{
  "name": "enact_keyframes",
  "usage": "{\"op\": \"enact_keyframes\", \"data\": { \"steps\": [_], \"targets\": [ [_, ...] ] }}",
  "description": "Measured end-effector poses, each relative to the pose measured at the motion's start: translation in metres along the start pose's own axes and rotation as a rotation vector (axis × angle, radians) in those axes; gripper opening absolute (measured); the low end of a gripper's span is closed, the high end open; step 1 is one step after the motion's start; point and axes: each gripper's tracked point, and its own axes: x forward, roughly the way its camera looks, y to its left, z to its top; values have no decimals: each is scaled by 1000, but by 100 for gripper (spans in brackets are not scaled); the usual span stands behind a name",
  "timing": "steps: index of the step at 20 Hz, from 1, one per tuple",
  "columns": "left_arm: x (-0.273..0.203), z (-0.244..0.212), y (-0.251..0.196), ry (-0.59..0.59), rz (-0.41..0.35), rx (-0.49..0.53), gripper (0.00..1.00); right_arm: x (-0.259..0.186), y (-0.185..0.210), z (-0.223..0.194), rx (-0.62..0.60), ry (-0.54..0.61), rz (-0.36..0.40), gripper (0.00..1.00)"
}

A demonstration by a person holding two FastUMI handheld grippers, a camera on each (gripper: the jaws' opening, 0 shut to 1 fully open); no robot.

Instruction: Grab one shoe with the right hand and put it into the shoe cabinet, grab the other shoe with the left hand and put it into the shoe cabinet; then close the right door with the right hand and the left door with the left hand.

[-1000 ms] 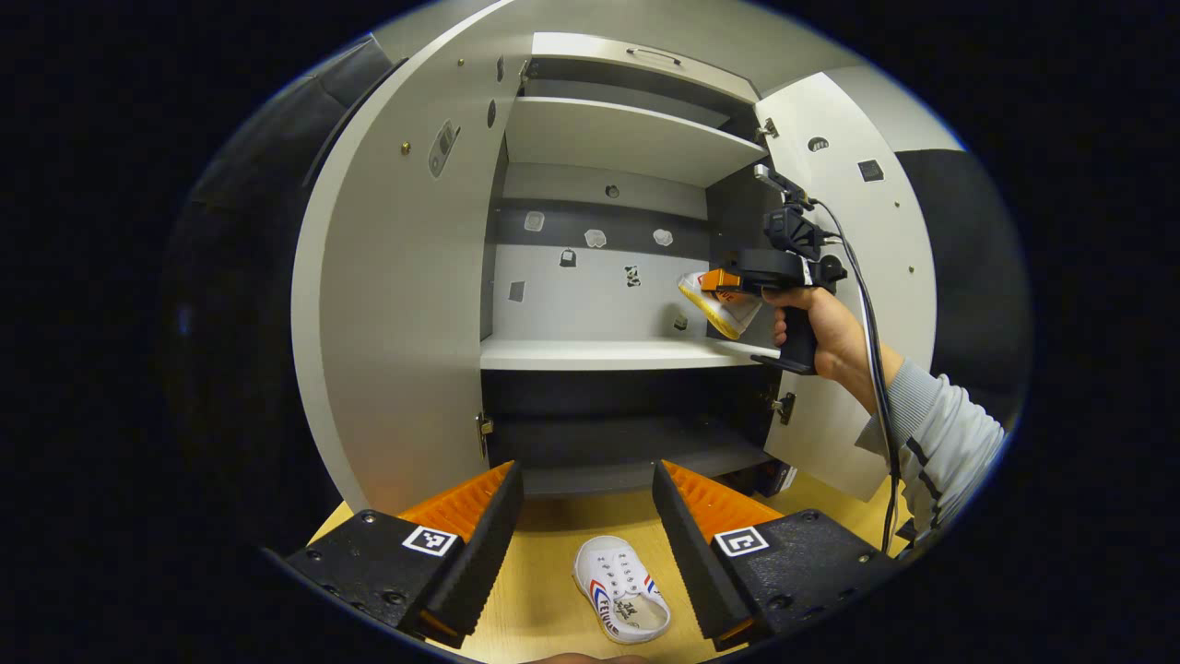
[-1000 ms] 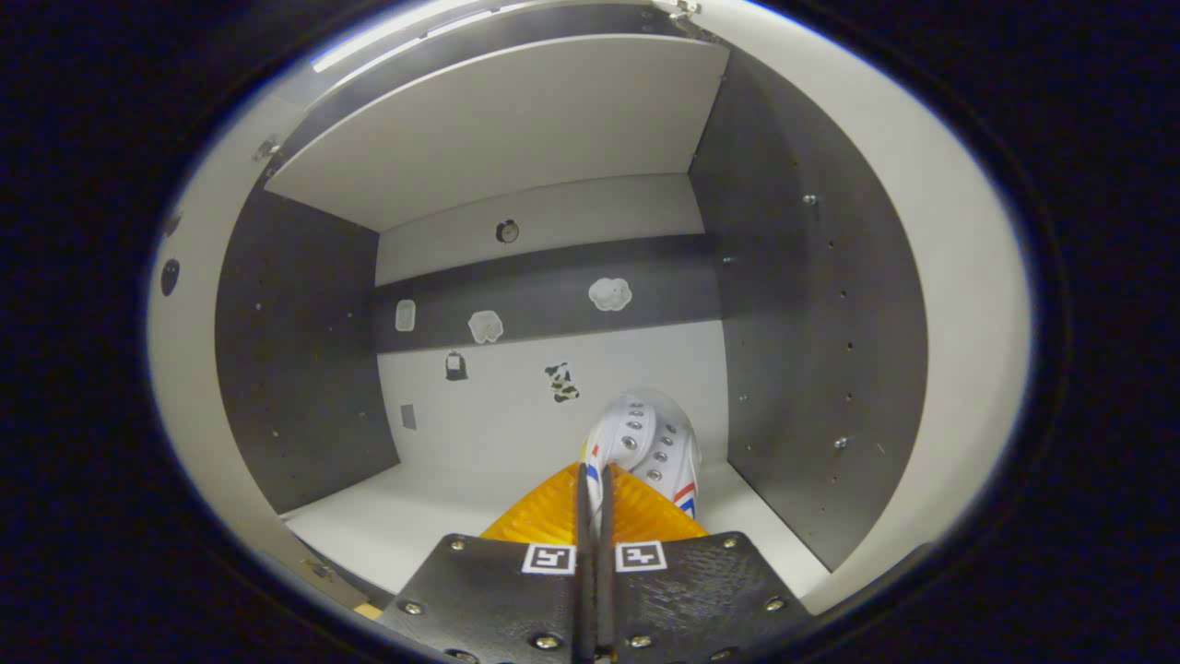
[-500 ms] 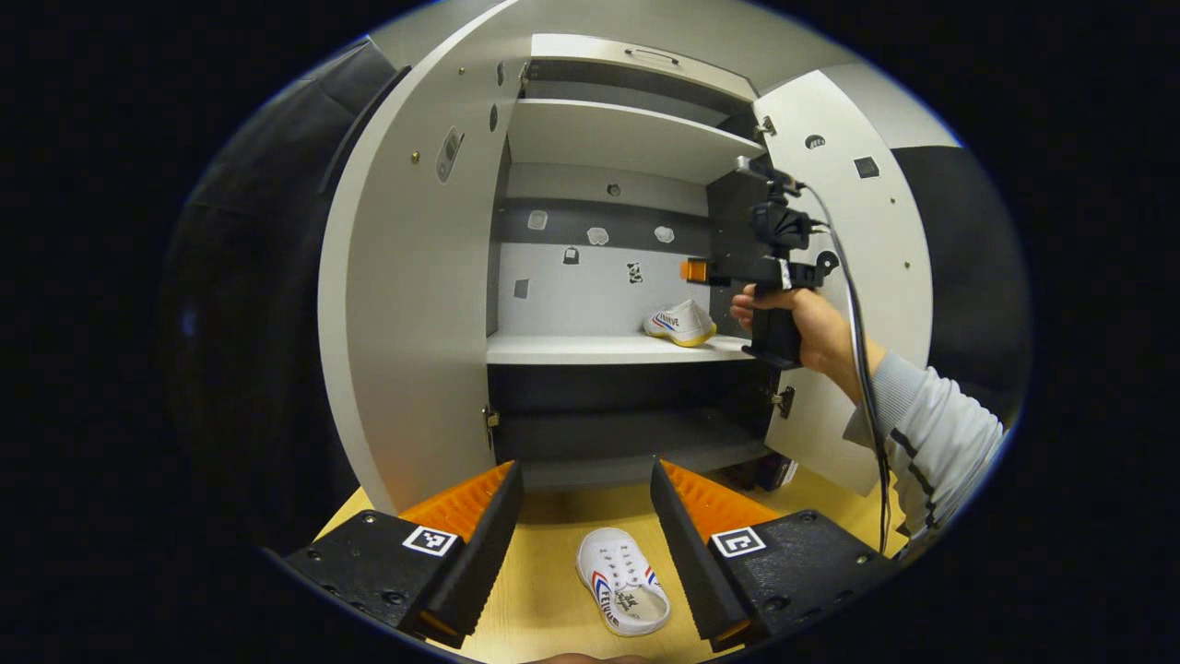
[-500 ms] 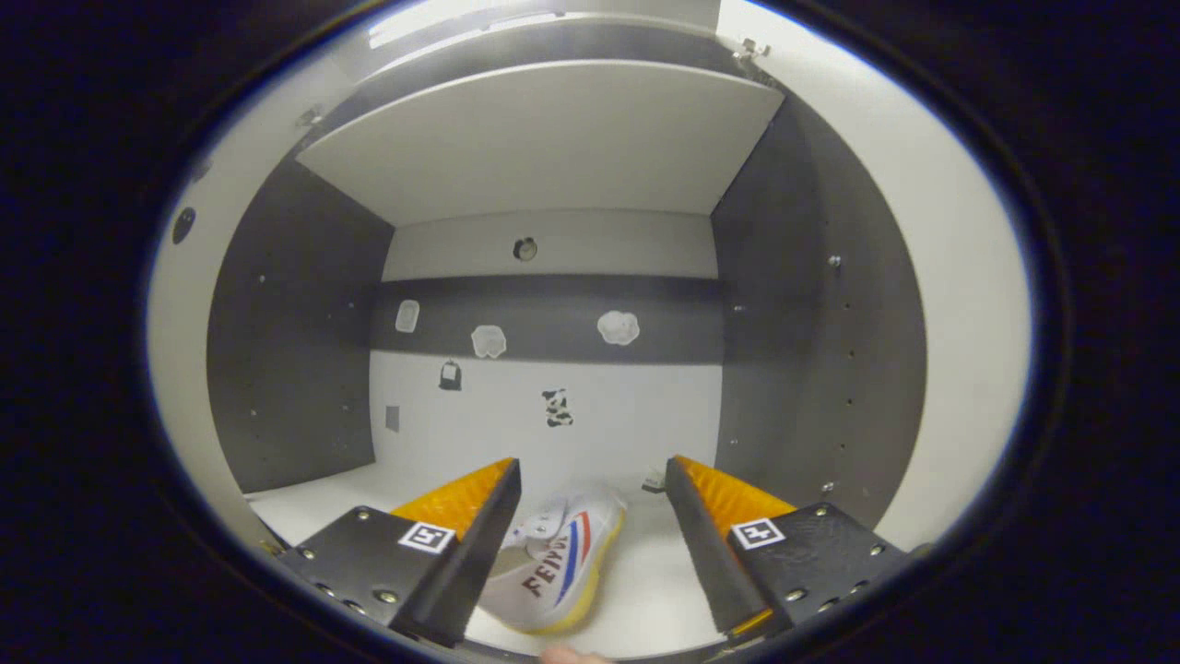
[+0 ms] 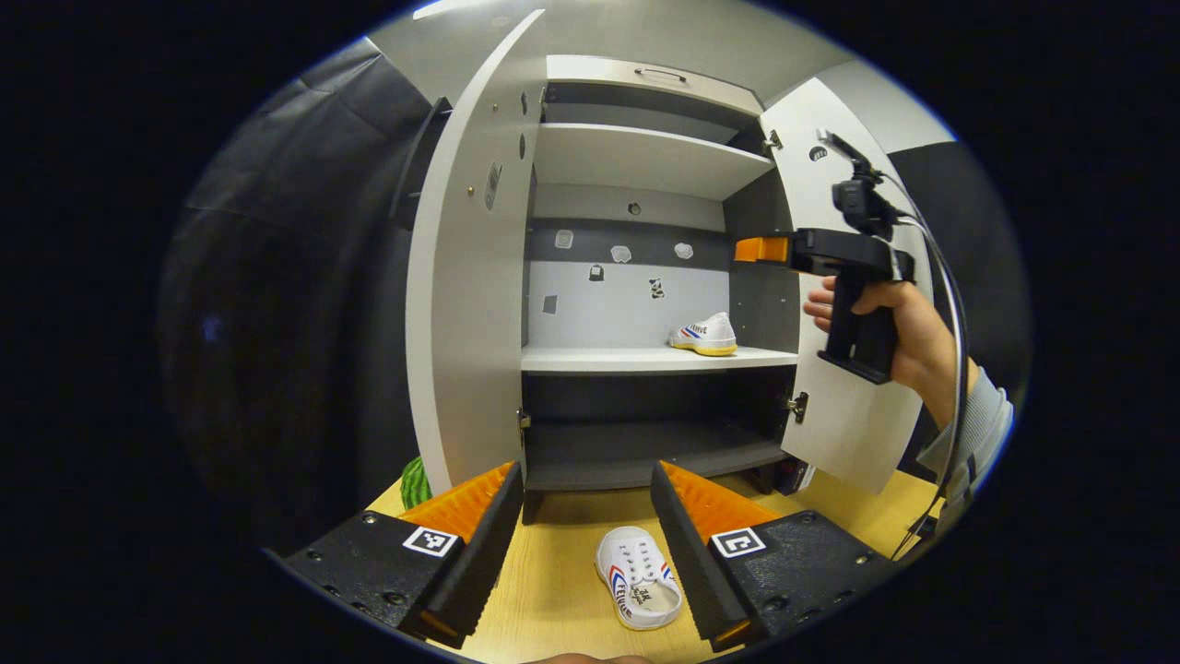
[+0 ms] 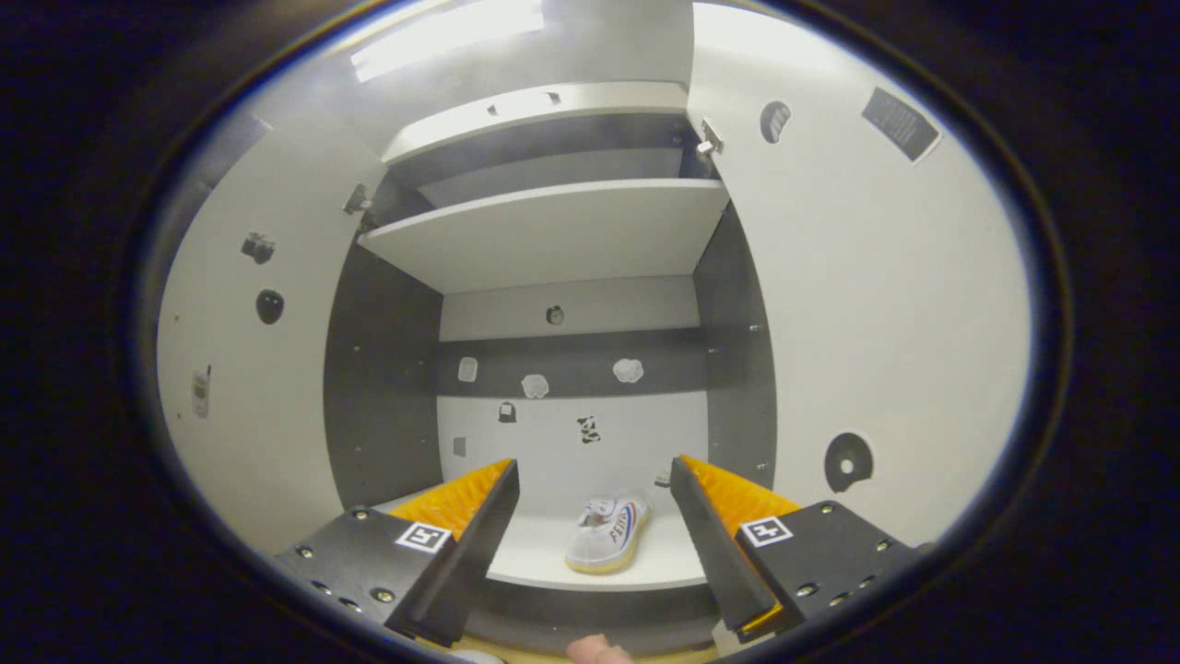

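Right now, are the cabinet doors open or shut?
Open. Both doors swing outward, showing the shelves and a shoe inside.

A pale wooden floor surface (image 5: 553, 590) stretches across the foreground. A green striped round object (image 5: 415, 481), like a watermelon, peeks out at the left, resting on that surface and mostly hidden. Dark draped cloth (image 5: 295, 277) hangs at the left. A bright strip light (image 6: 447, 37) glows overhead.

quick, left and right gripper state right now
Left gripper: open, holding nothing, above the shoe on the floor.
Right gripper: open, holding nothing, in front of the shoe on the shelf.
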Motion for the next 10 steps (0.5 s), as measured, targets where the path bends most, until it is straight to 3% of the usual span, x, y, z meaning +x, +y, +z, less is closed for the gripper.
{"op": "enact_keyframes", "data": {
  "steps": [6, 10],
  "targets": [
    [-3, -21, -10, -3, -33, -44, 85, -119, 14, 5, 101, 26, 29, 94],
    [5, -46, -22, 26, -67, -64, 84, -194, -2, -8, 124, 43, -25, 98]
  ]
}}
